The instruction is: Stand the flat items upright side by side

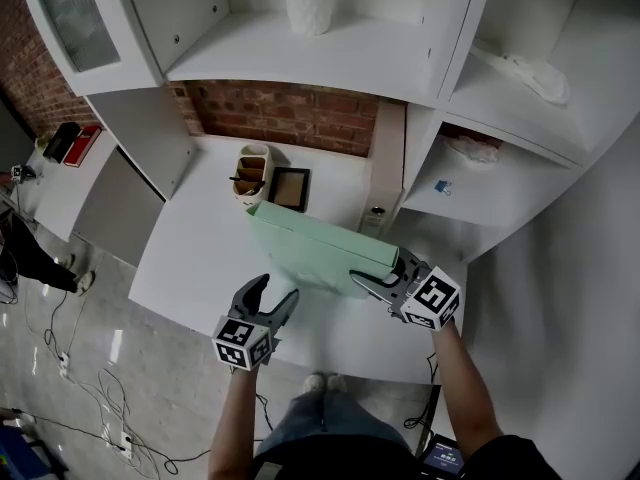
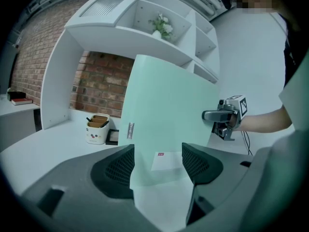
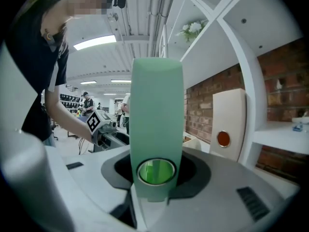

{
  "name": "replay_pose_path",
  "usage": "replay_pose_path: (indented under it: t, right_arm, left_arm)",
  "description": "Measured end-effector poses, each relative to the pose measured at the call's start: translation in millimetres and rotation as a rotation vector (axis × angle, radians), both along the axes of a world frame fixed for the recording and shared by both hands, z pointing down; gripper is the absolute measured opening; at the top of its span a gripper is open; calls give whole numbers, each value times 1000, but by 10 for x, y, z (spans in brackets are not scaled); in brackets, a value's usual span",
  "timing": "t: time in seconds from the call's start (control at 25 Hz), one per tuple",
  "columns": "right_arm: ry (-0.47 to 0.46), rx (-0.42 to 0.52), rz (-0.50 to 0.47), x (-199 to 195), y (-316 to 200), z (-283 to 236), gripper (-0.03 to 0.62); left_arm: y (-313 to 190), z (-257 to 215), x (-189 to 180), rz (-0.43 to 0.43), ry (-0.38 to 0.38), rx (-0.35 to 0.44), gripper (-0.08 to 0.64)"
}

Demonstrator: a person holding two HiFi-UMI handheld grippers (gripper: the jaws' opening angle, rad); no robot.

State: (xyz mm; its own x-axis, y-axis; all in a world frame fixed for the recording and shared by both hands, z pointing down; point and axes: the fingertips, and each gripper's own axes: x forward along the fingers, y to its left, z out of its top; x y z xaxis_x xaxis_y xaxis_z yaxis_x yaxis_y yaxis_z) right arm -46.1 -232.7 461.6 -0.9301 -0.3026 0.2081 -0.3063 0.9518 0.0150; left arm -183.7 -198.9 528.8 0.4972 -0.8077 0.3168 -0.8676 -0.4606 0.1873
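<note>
Mint-green folder [image 1: 310, 248] on edge on the table [image 1: 195, 258], long axis slanting back-left. Right gripper [image 1: 378, 272] pinches its near spine end. Left gripper [image 1: 278, 289], spread and empty, faces the broad side nearby.

- Bright, even indoor light; ceiling strip light [image 3: 95, 42] shows in right gripper view.
- Soft shadow under shelf [image 1: 300, 63] in head view.
- Gripper views: strong fisheye bending, black corners.
- Close to lens, green folder [image 3: 157, 110] slightly soft.
</note>
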Motion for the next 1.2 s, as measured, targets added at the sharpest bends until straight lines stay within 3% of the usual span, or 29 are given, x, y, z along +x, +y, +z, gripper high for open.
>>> replay_pose_path:
  t: [0.32,0.72,1.0,1.2]
  right_arm:
    - [-32,65,289,12,-12,-26,135]
    - [-44,170,894,37,-245,-176,135]
    - [-36,131,1127,30,-451,-90,141]
    - [-38,131,1239,16,-571,-72,147]
  left_arm:
    - [-35,36,23,12,2,-14,299]
    - [-7,-2,-24,8,23,-12,299]
    - [-19,-37,-72,26,26,-8,299]
    - [-20,36,-158,31,21,-28,299]
